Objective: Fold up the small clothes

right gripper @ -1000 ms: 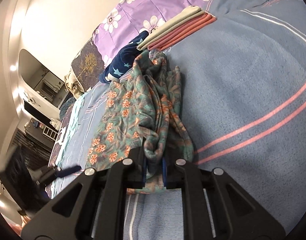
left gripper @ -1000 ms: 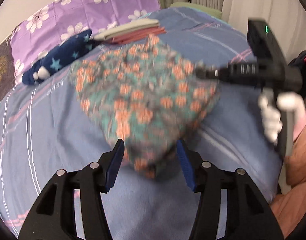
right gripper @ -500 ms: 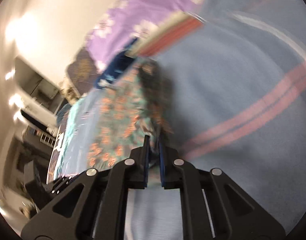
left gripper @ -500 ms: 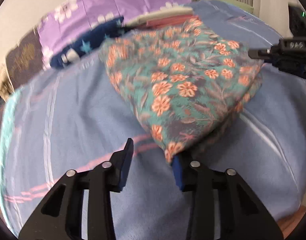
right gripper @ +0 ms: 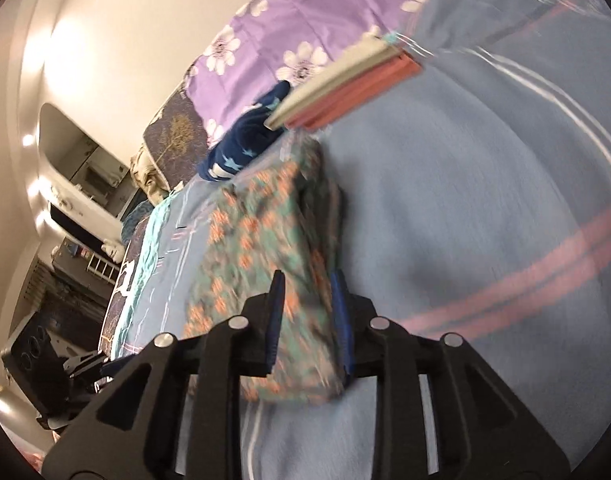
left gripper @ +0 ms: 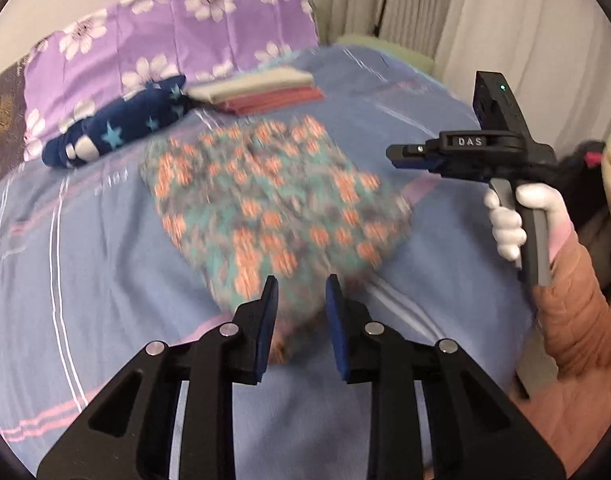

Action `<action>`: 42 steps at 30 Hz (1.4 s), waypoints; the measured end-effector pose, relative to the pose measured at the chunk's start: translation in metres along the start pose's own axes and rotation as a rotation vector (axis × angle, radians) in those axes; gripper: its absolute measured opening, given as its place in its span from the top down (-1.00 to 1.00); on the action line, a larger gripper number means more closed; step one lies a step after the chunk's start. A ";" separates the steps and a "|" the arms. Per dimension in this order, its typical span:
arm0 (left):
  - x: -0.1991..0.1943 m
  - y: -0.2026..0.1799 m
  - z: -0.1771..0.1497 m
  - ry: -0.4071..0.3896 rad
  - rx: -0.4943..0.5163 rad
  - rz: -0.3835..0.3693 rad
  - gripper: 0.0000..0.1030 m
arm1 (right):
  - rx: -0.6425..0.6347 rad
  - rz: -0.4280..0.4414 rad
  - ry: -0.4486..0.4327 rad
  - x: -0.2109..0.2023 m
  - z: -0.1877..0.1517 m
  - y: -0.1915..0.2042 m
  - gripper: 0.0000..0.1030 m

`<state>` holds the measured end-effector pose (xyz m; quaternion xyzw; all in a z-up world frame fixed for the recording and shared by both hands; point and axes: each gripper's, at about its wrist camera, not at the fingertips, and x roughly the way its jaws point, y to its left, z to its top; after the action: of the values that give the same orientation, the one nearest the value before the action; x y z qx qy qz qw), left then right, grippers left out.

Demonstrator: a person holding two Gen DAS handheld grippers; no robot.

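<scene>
A folded teal garment with orange flowers (left gripper: 265, 204) lies on the blue striped bed; it also shows in the right wrist view (right gripper: 261, 248). My left gripper (left gripper: 301, 300) is open, its jaws apart over the garment's near corner. My right gripper (right gripper: 307, 304) is open over the garment's near edge, holding nothing; in the left wrist view it (left gripper: 401, 156) hangs in the air to the right of the garment, held by a white-gloved hand. The frames are blurred by motion.
A stack of folded beige and pink clothes (left gripper: 261, 90) lies behind the garment, next to a navy star-print item (left gripper: 117, 132). A purple flowered pillow (left gripper: 153, 44) lies at the bed's head. Curtains (left gripper: 485, 20) hang at the right.
My right gripper has let go of the garment and opened, pulling back to the right. The garment has dropped flat onto the bed. My left gripper has shifted back over the near corner.
</scene>
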<state>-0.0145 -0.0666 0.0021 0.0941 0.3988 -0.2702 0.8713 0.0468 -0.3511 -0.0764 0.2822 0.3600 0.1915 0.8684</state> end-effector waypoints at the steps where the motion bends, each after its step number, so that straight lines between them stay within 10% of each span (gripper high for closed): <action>1: 0.007 0.002 0.003 -0.005 -0.011 -0.005 0.49 | -0.008 -0.005 0.004 0.004 0.008 0.002 0.49; 8: 0.086 0.021 -0.009 0.145 -0.107 -0.055 0.49 | 0.007 0.052 0.091 0.063 0.072 0.000 0.36; 17: 0.080 0.013 -0.023 0.105 -0.066 -0.074 0.39 | -0.007 -0.034 0.242 0.161 0.131 -0.004 -0.09; 19: 0.079 0.013 -0.024 0.103 -0.062 -0.081 0.34 | -0.036 -0.067 0.279 0.181 0.136 0.000 -0.04; 20: 0.079 0.012 -0.024 0.101 -0.060 -0.083 0.32 | -0.062 -0.080 0.276 0.185 0.136 0.006 0.56; 21: 0.078 0.013 -0.025 0.100 -0.058 -0.084 0.32 | -0.120 -0.084 0.253 0.185 0.139 0.018 0.87; 26: 0.079 0.016 -0.023 0.094 -0.057 -0.097 0.31 | -0.424 -0.008 0.012 0.135 0.135 0.083 0.88; 33: 0.081 0.014 -0.022 0.088 -0.037 -0.083 0.27 | -0.386 -0.373 0.118 0.189 0.137 0.038 0.69; 42: 0.073 0.006 -0.021 0.068 -0.036 -0.085 0.20 | -0.418 -0.120 0.055 0.071 0.075 0.076 0.45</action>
<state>0.0141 -0.0823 -0.0669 0.0705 0.4368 -0.2965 0.8464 0.1393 -0.2810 -0.0216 0.0685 0.3523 0.2178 0.9076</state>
